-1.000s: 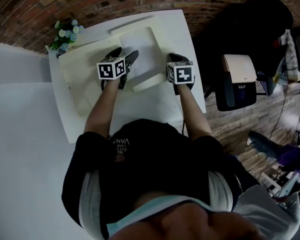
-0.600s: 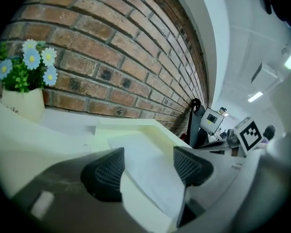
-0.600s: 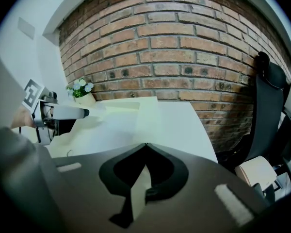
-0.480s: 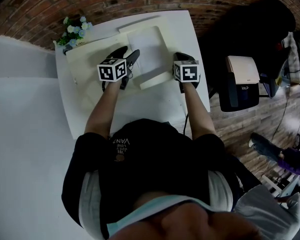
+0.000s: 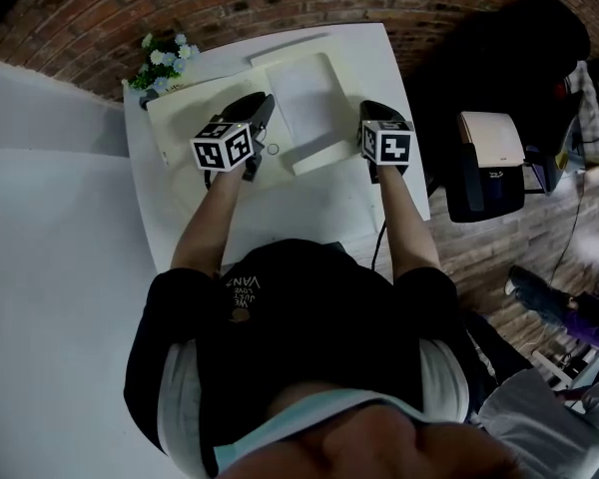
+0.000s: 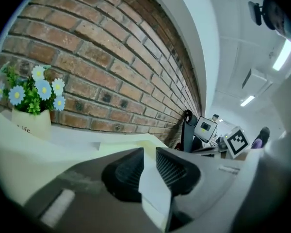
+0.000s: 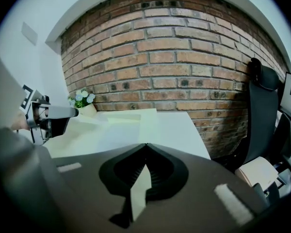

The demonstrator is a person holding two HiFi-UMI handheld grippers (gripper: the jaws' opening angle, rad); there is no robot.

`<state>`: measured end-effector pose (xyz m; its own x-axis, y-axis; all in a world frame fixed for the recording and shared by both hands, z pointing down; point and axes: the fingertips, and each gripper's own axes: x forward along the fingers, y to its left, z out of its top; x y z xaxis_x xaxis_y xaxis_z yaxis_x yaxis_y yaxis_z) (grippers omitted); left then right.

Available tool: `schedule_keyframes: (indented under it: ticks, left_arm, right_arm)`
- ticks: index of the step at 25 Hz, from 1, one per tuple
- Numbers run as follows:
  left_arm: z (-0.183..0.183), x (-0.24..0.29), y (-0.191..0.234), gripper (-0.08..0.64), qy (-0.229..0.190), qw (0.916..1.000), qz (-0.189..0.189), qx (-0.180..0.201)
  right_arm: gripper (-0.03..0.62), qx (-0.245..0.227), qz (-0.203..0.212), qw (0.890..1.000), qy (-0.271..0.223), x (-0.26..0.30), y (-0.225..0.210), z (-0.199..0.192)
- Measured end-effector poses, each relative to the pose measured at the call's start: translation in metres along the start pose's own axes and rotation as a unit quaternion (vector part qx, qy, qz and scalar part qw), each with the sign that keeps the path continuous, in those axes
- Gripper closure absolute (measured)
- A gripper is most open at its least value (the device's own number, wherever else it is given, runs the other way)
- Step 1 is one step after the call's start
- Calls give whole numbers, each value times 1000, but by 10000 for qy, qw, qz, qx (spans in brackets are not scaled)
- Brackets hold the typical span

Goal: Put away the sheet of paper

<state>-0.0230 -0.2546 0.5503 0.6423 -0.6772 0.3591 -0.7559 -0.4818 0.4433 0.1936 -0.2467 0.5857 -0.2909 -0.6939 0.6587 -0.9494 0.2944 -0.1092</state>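
**A:** The left gripper's [image 6: 149, 155] jaws have just been closing on the sheet of paper [image 5: 309, 103]. The right gripper's [image 7: 145, 152] jaws pinch its opposite edge, over the surface [image 5: 309, 208].

**B:** It looks light, floppy and easily creased, so opposite edges are the place to hold.

Looking steeply down from head height onto the tabletop [image 5: 309, 208], then low and close along the left tool [image 6: 150, 148] and the right tool [image 7: 146, 143] toward the brick wall [image 7: 184, 57], sharing tabletop, wall and flowers [image 6: 34, 89].
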Motion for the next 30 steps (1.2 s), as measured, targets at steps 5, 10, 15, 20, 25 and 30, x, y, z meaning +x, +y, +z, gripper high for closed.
schedule_keyframes:
  ticks: [5, 10, 15, 20, 25, 30]
  left_arm:
    - [14, -16, -4, 557, -228, 9995, -93, 181]
    - [23, -30, -8, 558, -374, 9985, -140, 369]
    - [27, -47, -7, 560, -412, 9976, -175, 524]
    - [34, -65, -5, 560, -573, 9964, -310, 537]
    - [39, -88, -2, 560, -713, 9956, -413, 452]
    - [38, -107, 2, 560, -754, 9948, -482, 482]
  right_arm:
    - [591, -26, -11, 9992, -407, -17, 14, 16]
    - [592, -37, -104, 9974, -715, -36, 26, 29]
    - [592, -24, -82, 9951, -984, -49, 43, 38]
    - [592, -64, -33, 9934, -1143, -58, 62, 42]
    - [592, -71, -4, 9919, -1269, -68, 81, 42]
    - [592, -70, -24, 9907, -1356, -79, 100, 38]
